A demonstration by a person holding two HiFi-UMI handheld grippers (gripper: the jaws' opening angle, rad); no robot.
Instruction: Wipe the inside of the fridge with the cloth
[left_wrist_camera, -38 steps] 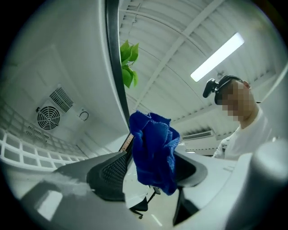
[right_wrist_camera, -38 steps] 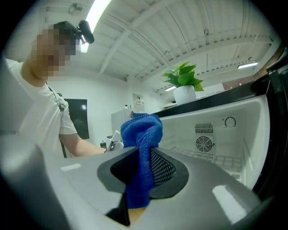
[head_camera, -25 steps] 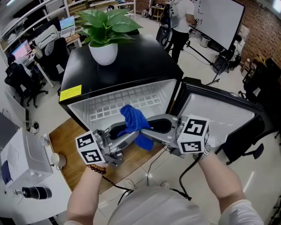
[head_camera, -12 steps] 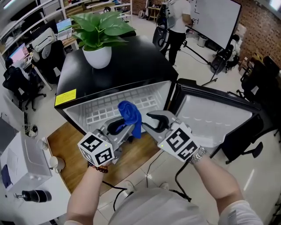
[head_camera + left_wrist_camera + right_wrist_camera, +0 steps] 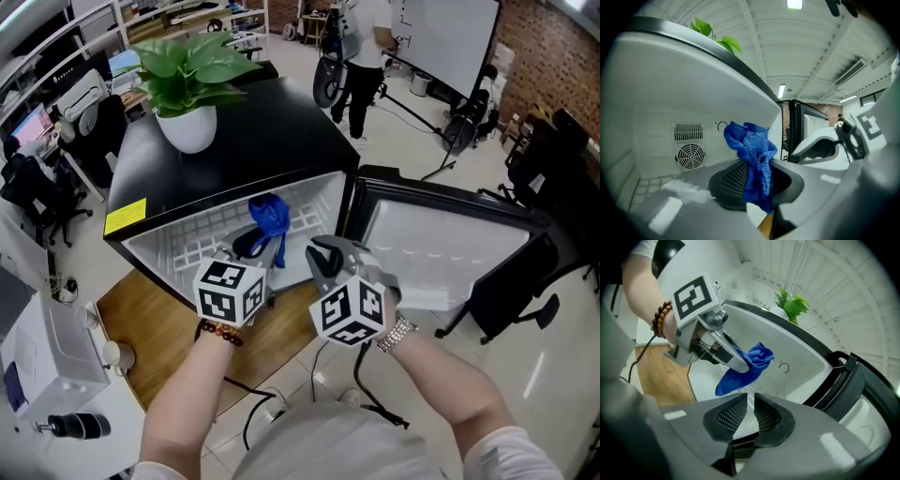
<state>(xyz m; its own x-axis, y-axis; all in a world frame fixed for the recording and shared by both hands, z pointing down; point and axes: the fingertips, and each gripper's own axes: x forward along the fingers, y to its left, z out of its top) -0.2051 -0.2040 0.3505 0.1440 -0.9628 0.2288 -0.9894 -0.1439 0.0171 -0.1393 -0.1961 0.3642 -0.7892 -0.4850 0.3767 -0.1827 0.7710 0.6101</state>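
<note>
fridge [image 5: 272, 141] open; cloth [image 5: 270, 217] pinched in left gripper [image 5: 262, 242]

The fridge [image 5: 192, 234] stands open ahead, door [image 5: 441, 248] swung right.

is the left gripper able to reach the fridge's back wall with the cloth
Probably yes: the door stands wide open, the left gripper, shut on the blue cloth, points into the fridge, and nothing shows before the back wall.

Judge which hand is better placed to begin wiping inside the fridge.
Left. The left claw has just tightened on the blue cloth and points into the open fridge. The right claw, jaws just closing to a narrow gap with nothing between them, sits alongside.
</note>
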